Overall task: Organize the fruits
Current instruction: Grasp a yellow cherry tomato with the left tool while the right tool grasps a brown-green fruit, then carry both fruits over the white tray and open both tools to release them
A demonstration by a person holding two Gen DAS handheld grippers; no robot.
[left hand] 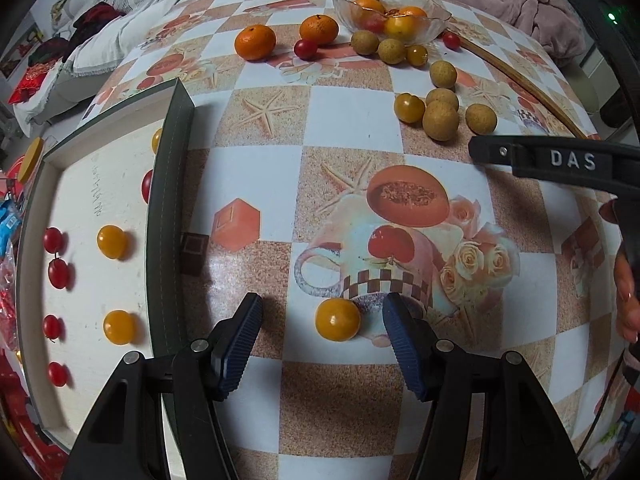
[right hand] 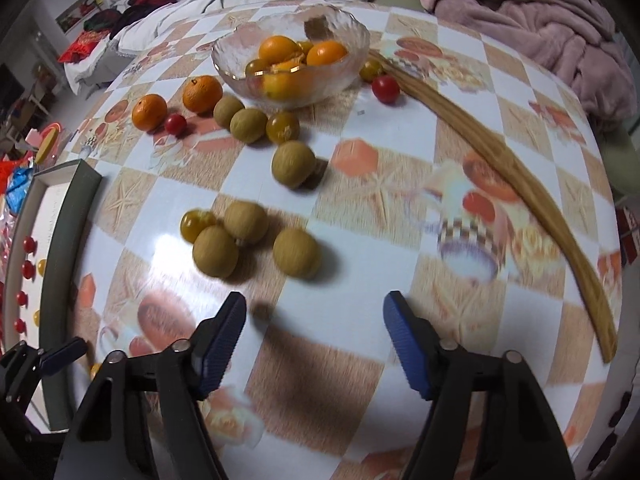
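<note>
Fruit tally from my two wrist cameras.
I count two mandarins (left hand: 255,42) loose on the worktop, six longans (right hand: 216,257), five red cherry tomatoes (left hand: 53,239) in the tray (left hand: 168,168), and one glass bowl (right hand: 344,64).

The left wrist view looks forward and down from low over the bench (left hand: 352,120), close to a yellow tomato (left hand: 337,319) lying between its fingers (left hand: 240,344), with the tray (left hand: 168,184) along its left edge. The right wrist view sits farther right, facing the same way, nearer the longans (right hand: 296,253). Both share the glass bowl (left hand: 434,20) (right hand: 224,60) and the loose fruit before it.
</note>
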